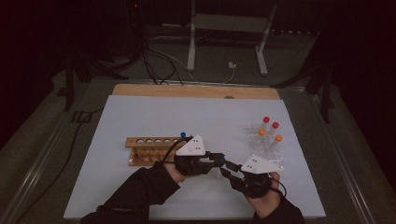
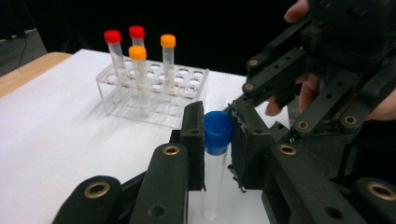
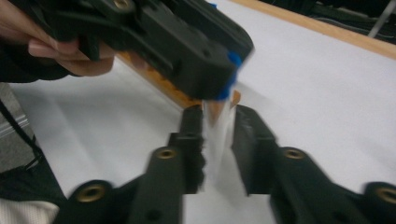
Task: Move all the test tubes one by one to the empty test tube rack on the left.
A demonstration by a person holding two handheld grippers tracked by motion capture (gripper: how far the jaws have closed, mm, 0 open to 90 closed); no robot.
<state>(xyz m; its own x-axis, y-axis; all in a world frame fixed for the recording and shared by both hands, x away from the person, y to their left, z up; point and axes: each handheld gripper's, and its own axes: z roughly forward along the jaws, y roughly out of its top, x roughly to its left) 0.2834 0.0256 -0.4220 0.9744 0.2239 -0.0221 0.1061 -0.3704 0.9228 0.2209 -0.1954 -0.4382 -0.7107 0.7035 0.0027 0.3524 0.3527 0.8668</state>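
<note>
A clear tube with a blue cap (image 2: 218,133) hangs between the two grippers near the table's front middle. My left gripper (image 2: 218,136) is shut on the blue cap, one pad on each side; the tube's clear body (image 2: 212,186) drops below the jaws. In the high view the left gripper (image 1: 223,161) points right and my right gripper (image 1: 227,169) points left, tips almost meeting. In the right gripper view my right gripper (image 3: 218,126) has its jaws on either side of the blurred tube body (image 3: 217,135), with thin gaps showing, under the left gripper's tips.
A clear plastic rack (image 1: 266,142) at the right holds several tubes with red and orange caps (image 2: 137,52). A wooden rack (image 1: 154,149) left of the hands carries one blue-capped tube (image 1: 183,135). A white mat (image 1: 140,116) covers the table.
</note>
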